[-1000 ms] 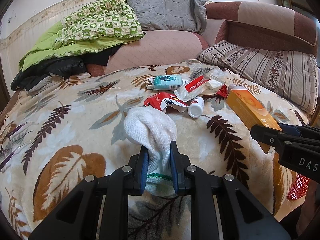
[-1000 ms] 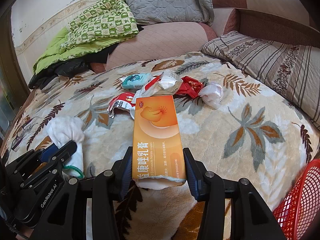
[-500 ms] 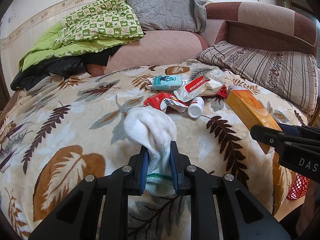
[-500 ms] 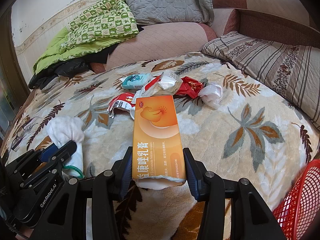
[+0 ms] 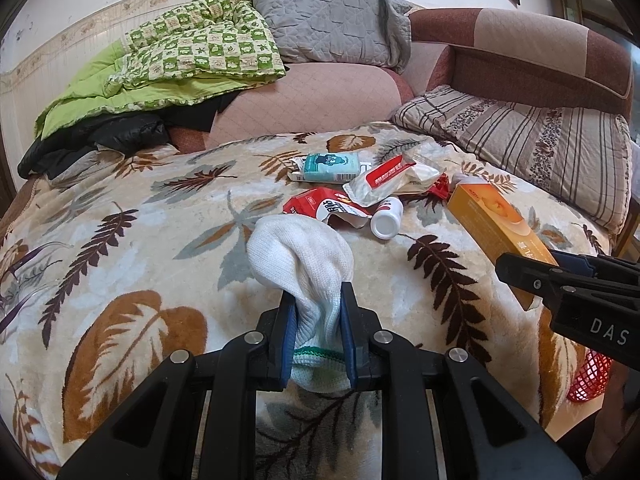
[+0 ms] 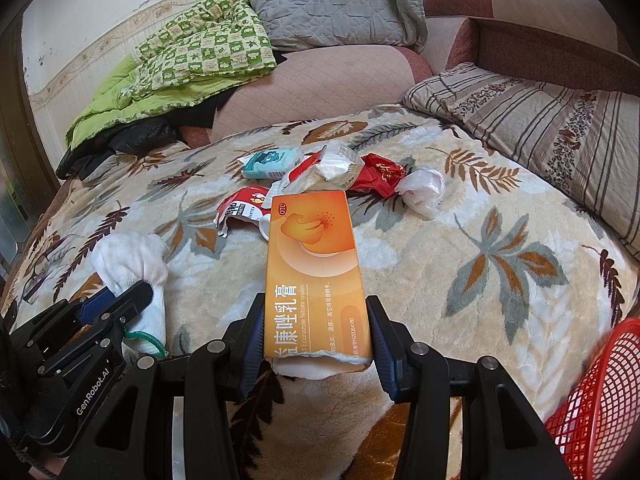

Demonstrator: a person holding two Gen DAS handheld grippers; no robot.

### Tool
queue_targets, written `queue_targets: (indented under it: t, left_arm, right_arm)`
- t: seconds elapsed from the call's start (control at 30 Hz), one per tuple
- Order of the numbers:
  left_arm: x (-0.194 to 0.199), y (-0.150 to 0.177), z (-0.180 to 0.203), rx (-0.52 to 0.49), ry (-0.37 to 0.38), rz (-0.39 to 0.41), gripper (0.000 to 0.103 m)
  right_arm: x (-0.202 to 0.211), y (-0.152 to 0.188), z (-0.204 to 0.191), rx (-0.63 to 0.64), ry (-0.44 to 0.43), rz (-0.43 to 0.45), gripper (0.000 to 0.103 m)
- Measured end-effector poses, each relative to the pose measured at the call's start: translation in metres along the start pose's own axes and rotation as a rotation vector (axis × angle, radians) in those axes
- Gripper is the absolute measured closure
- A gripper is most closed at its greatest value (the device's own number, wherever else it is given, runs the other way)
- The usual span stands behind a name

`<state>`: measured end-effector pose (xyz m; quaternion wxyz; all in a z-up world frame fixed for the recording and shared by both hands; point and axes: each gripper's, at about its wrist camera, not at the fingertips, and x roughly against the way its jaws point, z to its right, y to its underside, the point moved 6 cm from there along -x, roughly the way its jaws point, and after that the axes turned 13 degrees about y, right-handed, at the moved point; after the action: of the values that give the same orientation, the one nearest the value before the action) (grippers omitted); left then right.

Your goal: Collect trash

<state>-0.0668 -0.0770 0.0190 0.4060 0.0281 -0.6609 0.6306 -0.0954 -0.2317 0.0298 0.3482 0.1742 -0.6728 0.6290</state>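
Note:
My left gripper (image 5: 316,328) is shut on a white sock (image 5: 304,256) with a green cuff, held above the leaf-patterned blanket (image 5: 120,248). My right gripper (image 6: 316,328) is shut on a long orange medicine box (image 6: 314,264), also seen in the left wrist view as the orange box (image 5: 492,224). Further back lies a pile of trash: a teal tissue pack (image 5: 332,166), a red-and-white wrapper (image 5: 324,208), a white pouch with a red label (image 5: 392,180), a small white bottle (image 5: 386,222), a red foil wrapper (image 6: 378,174) and a crumpled clear bag (image 6: 422,188).
A red mesh basket (image 6: 596,404) stands at the bed's near right edge. Green checked quilts (image 5: 180,56), a grey pillow (image 5: 328,16) and a striped pillow (image 5: 520,140) lie along the back and right, beside the brown headboard (image 5: 540,56).

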Motion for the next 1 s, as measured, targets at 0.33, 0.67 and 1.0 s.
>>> queue_targets:
  t: [0.33,0.67,1.0]
  left_arm:
    - [0.000,-0.001,-0.001,0.003,0.004,0.000,0.084]
    - [0.002,0.001,0.001,0.005,0.014,-0.001,0.084]
    - [0.008,-0.009,0.069,-0.073,0.221,-0.028,0.084]
  right_arm:
    - [0.000,-0.001,0.000,-0.003,-0.002,0.002,0.052]
    - [0.002,-0.003,0.003,-0.013,-0.004,0.003,0.052]
    - [0.046,-0.008,0.066,-0.191,-0.049,0.033,0.052]
